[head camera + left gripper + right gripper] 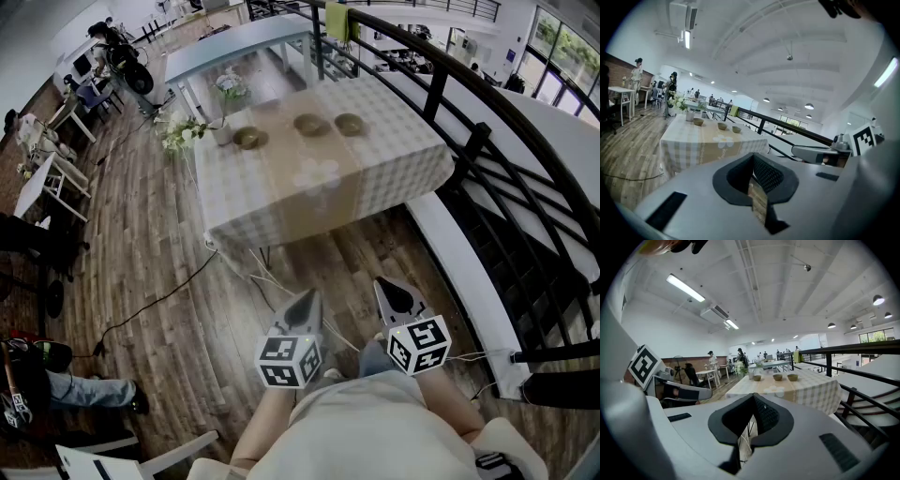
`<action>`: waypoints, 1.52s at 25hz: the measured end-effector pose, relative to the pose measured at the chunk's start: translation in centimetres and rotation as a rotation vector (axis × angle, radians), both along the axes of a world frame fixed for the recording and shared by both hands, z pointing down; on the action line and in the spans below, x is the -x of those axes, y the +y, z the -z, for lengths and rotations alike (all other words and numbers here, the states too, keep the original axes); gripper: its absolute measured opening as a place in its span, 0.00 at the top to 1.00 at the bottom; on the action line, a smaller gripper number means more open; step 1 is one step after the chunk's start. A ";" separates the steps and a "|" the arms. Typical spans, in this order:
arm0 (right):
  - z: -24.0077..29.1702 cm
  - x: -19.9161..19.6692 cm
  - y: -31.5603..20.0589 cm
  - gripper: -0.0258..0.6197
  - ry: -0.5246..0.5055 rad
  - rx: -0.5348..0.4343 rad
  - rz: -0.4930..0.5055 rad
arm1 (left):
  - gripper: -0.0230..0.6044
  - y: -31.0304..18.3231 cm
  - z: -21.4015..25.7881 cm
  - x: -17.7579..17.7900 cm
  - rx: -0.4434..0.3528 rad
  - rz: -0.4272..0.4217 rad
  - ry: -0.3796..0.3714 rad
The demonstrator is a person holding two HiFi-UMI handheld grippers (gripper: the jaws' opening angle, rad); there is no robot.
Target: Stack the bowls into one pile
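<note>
The grey left gripper [305, 300] and right gripper [394, 291] are hanging clenched, gripping nothing, well apart from three brown round bowls [309, 123].

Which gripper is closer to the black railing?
Right. The right gripper is on the side toward the railing; the left gripper is beside it, farther away.

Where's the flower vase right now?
In the head view, the flower vase stands at the far left corner of the checked table, just left of the leftmost bowl.
</note>
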State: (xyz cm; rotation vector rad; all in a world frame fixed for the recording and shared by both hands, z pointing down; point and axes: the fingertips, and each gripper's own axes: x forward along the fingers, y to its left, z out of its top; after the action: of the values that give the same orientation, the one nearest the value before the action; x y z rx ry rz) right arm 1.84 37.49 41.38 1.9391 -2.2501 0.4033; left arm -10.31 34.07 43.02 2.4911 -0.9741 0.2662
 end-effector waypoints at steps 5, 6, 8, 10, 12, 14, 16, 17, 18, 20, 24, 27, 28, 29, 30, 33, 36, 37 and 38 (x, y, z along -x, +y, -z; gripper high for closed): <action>0.9 1.3 1.5 0.96 0.030 -0.008 0.028 | 0.96 1.9 0.4 1.5 0.000 0.016 0.010; 1.1 1.5 1.7 0.96 0.036 -0.015 0.028 | 0.96 2.2 0.4 1.6 -0.002 0.014 0.012; 1.4 1.9 2.0 0.96 0.043 -0.026 0.027 | 0.96 2.5 0.6 1.9 -0.008 0.011 0.014; 1.3 2.4 2.5 0.96 0.035 -0.025 0.027 | 0.96 2.9 0.8 2.3 -0.012 0.015 0.014; 0.9 2.9 3.1 0.96 0.029 -0.016 0.034 | 0.96 3.4 0.9 2.8 -0.009 0.020 0.016; 0.7 3.4 3.4 0.96 0.036 -0.010 0.046 | 0.96 3.8 0.8 3.3 -0.006 0.024 0.015; 0.8 4.0 3.6 0.96 0.040 -0.012 0.052 | 0.96 4.0 0.8 3.8 -0.006 0.026 0.010; 0.9 4.1 3.6 0.96 0.039 -0.015 0.053 | 0.96 4.0 0.8 4.0 -0.006 0.026 0.008; 1.0 4.3 3.6 0.96 0.034 -0.019 0.056 | 0.96 4.1 0.7 4.1 -0.005 0.027 0.008; 1.0 4.6 3.7 0.96 0.014 -0.026 0.066 | 0.96 4.2 0.7 4.3 -0.006 0.028 0.010; 1.0 5.1 4.0 0.96 -0.009 -0.025 0.068 | 0.96 4.5 0.9 4.8 -0.020 0.021 0.012; 0.8 5.5 3.7 0.96 -0.011 -0.030 0.061 | 0.96 4.1 0.9 5.3 -0.026 0.025 0.016; 0.8 5.5 3.6 0.96 -0.014 -0.030 0.061 | 0.96 3.9 0.9 5.4 -0.027 0.029 0.015; 0.7 5.5 3.5 0.96 -0.017 -0.029 0.063 | 0.96 3.8 0.8 5.4 -0.028 0.032 0.014; 0.7 5.5 3.3 0.96 -0.018 -0.028 0.066 | 0.96 3.6 0.8 5.4 -0.028 0.035 0.012; 0.6 5.2 2.6 0.96 -0.022 -0.025 0.074 | 0.96 2.8 0.9 5.0 -0.026 0.042 0.012; 0.8 5.0 1.3 0.96 -0.022 -0.027 0.083 | 0.96 1.8 1.0 4.6 -0.024 0.049 0.014; 0.8 4.8 0.8 0.96 -0.021 -0.028 0.089 | 0.96 1.4 0.9 4.4 -0.023 0.052 0.013; 0.7 4.6 0.3 0.96 -0.020 -0.028 0.095 | 0.96 0.9 0.7 4.1 -0.021 0.054 0.012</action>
State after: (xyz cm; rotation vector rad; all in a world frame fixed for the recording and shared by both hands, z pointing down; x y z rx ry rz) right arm -2.80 37.75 40.71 1.8396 -2.3616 0.3831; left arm -14.46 35.02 42.29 2.4784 -1.0433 0.2247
